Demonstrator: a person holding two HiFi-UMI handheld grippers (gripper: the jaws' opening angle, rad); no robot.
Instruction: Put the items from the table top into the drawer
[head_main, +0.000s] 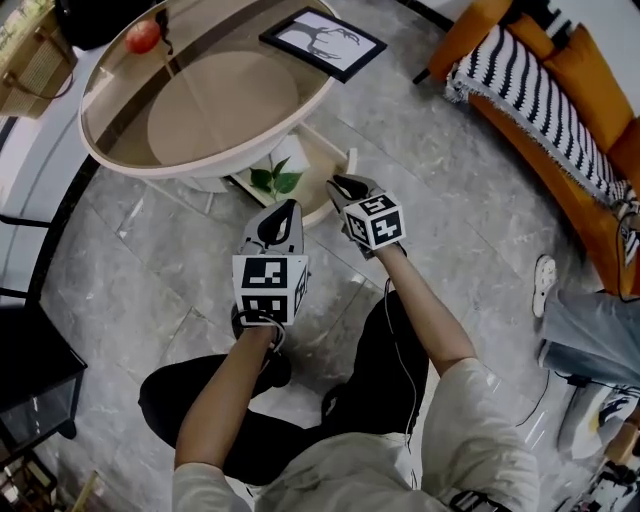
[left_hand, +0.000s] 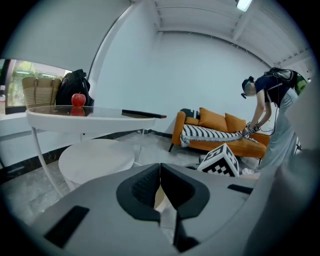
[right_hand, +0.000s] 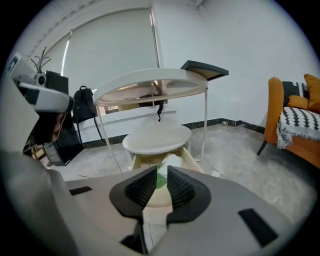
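A: What are we seeing at the left gripper (left_hand: 160, 167)?

B: We are looking at its jaws meeting at the tips, with nothing between them. The right gripper (right_hand: 161, 172) is holding its jaws narrowly apart, and they are pressing on nothing.

A: And just past them?

B: From the head view, both are pointing toward 12 o'clock at the open drawer (head_main: 322, 152), whose front edge is lying near the two tips. We are seeing the plant (head_main: 275, 178) sitting inside it, toward the left gripper's side.

A: Where are the other items?

B: We are finding the apple (head_main: 142, 36) at 11 o'clock, close to the far rim of the table top (head_main: 200, 168). The picture frame (head_main: 322, 42) is lying at 12 o'clock from the right gripper, one corner reaching the rim. The round lower shelf (head_main: 222, 108) is showing through the glass.

A: How much room are we getting?

B: Bare floor (head_main: 150, 290) is opening out at 9 o'clock. At 2 o'clock the sofa (head_main: 560, 110) is standing well apart, with floor between it and the table.
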